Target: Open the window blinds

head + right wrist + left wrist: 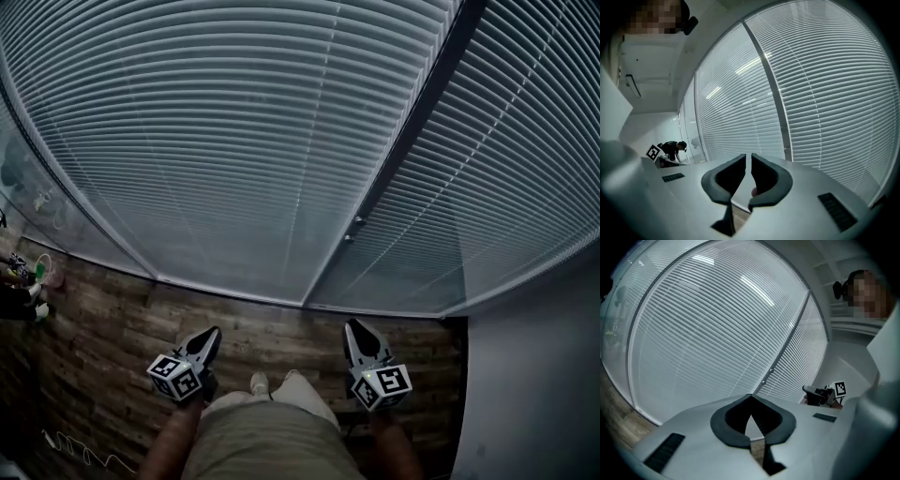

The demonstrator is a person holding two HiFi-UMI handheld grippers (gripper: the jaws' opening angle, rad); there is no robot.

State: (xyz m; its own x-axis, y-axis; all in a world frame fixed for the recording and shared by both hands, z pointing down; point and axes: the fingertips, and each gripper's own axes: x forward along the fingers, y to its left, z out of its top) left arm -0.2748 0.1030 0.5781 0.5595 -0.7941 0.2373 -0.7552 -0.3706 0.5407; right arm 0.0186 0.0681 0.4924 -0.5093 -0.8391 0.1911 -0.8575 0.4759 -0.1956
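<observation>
Closed white slatted blinds [234,141] cover two window panels split by a dark upright frame bar [403,141]. Two small knobs [353,229] sit on that bar low down. My left gripper [211,334] and right gripper [354,326] are held low over the wooden floor, pointing at the blinds and well short of them. Both are shut with nothing between the jaws. In the left gripper view the left gripper [751,399] faces the blinds [717,333]. In the right gripper view the right gripper [748,157] points just left of the bar [776,93].
A white wall [534,394] closes the right side. A glass panel [37,187] angles off at the left, with small coloured items [33,277] on the floor by it. A white cable [75,450] lies at the lower left. The person's beige trousers [272,422] fill the bottom middle.
</observation>
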